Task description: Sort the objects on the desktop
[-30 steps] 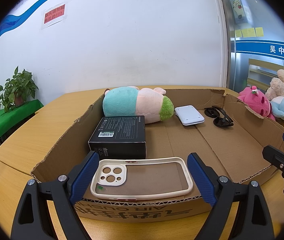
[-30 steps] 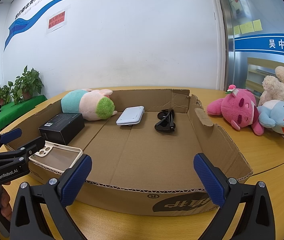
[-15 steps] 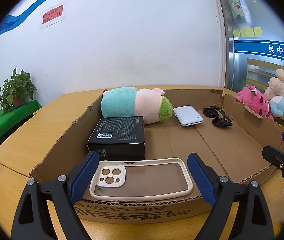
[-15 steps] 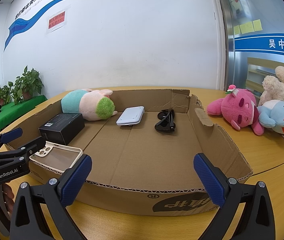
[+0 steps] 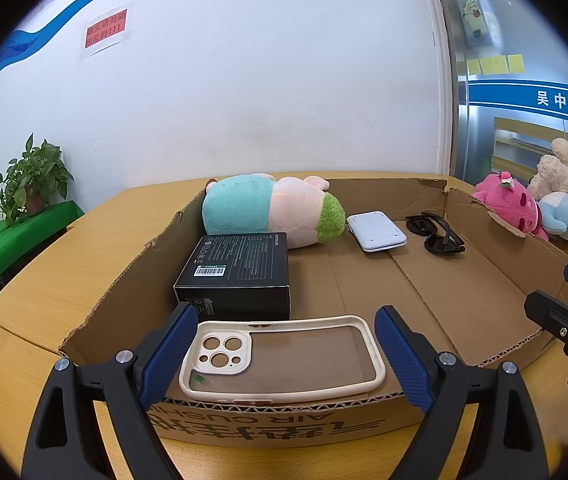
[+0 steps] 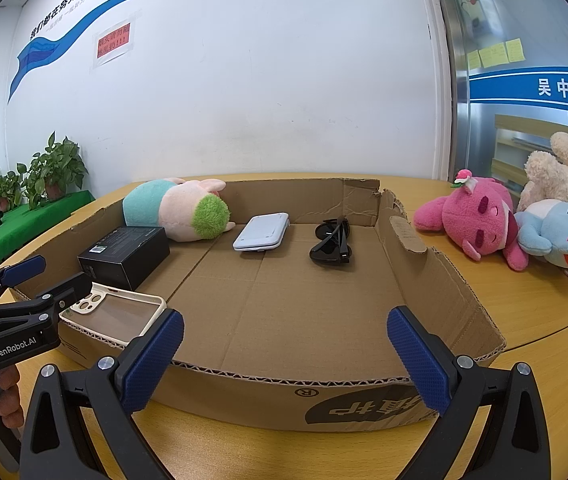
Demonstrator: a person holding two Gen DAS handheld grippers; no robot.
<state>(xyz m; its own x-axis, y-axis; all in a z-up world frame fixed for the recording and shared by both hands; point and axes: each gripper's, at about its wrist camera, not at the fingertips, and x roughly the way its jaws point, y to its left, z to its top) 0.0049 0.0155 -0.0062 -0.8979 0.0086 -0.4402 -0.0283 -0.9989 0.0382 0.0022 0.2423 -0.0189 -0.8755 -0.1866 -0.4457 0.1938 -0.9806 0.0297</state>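
A shallow cardboard box lies on the wooden table. In it are a cream phone case, a black box, a teal and pink plush, a white flat case and black sunglasses. My left gripper is open, its jaws on either side of the phone case at the box's near left corner. My right gripper is open and empty at the box's near wall.
A pink plush, a blue plush and a beige plush lie on the table right of the box. Potted plants stand on a green surface at the far left. A white wall is behind.
The left wrist view has drifted slightly; the box and its contents sit a little to the left. Both grippers stay open. Nothing was picked up or released.
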